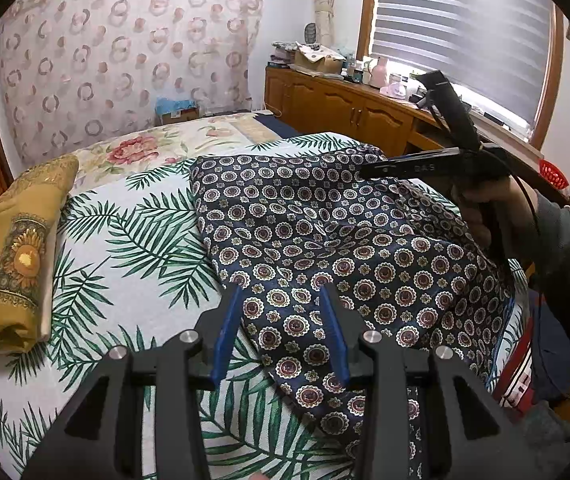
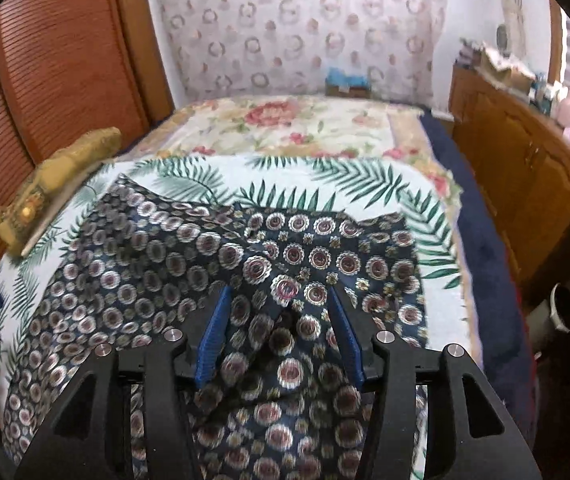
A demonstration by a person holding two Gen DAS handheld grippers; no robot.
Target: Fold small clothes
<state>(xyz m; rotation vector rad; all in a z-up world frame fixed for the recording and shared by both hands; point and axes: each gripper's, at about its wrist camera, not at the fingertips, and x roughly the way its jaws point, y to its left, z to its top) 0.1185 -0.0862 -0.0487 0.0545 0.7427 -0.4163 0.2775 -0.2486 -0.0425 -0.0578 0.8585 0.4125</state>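
A navy garment with round medallion print (image 1: 325, 248) lies rumpled on a white bedspread with green palm leaves (image 1: 133, 248). My left gripper (image 1: 281, 292) is open, its blue fingers just above the garment's near left edge. In the left wrist view the right gripper (image 1: 369, 170) hangs above the garment's far right side, held by a hand. In the right wrist view my right gripper (image 2: 279, 294) is open above a raised fold of the same garment (image 2: 189, 248), with nothing between its fingers.
A folded yellow cloth (image 1: 9, 256) lies at the bed's left edge, also in the right wrist view (image 2: 57, 184). A floral bedcover (image 2: 285, 124) lies beyond. Wooden cabinets (image 1: 349, 112) with clutter stand on the right under a window. A slatted wooden door (image 2: 57, 60) stands on the left.
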